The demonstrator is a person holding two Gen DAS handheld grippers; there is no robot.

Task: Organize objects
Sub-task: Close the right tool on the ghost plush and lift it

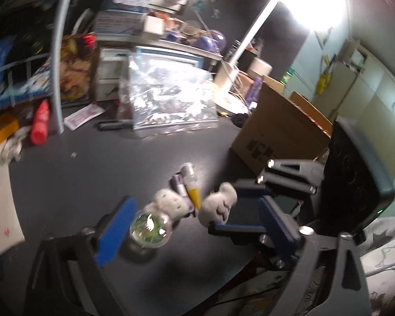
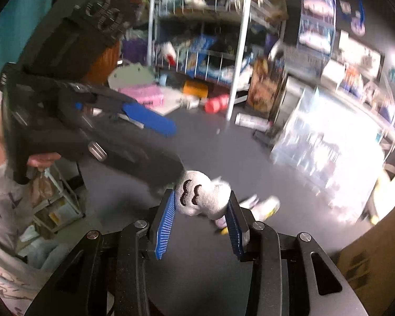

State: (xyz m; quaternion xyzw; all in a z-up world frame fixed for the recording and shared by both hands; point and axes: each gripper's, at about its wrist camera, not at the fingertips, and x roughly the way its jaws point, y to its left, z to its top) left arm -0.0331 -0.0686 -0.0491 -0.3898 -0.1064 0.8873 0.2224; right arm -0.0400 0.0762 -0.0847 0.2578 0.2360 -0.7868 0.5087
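**Right gripper clamps a plush toy beside an open box**

While the right gripper pinches a small white plush between its blue pads, the toy sits just above a dark table, so it appears to be on its way somewhere rather than resting. The plush has two stitched black marks like closed eyes, facing the right wrist camera. The grip squeezes its body at mid-height, a sensible hold for something soft that would sag if caught by an edge.

The left gripper is spread wide and holds nothing. Between its pads, low on the table, lie a clear dome with green inside, touching or nearly touching the left pad, a second plush just behind it, and two tubes side by side. These look like the next things to sort, which would explain why that gripper hovers open over them.

To the right stands an open cardboard box, near the held plush. It is probably the destination, though its inside is not visible. Its top rim is the edge to clear.

Farther back, a shiny plastic bag, a red bottle and a white rack post crowd the far side. The middle of the table is bare. The two grippers are close together, so their paths could cross.
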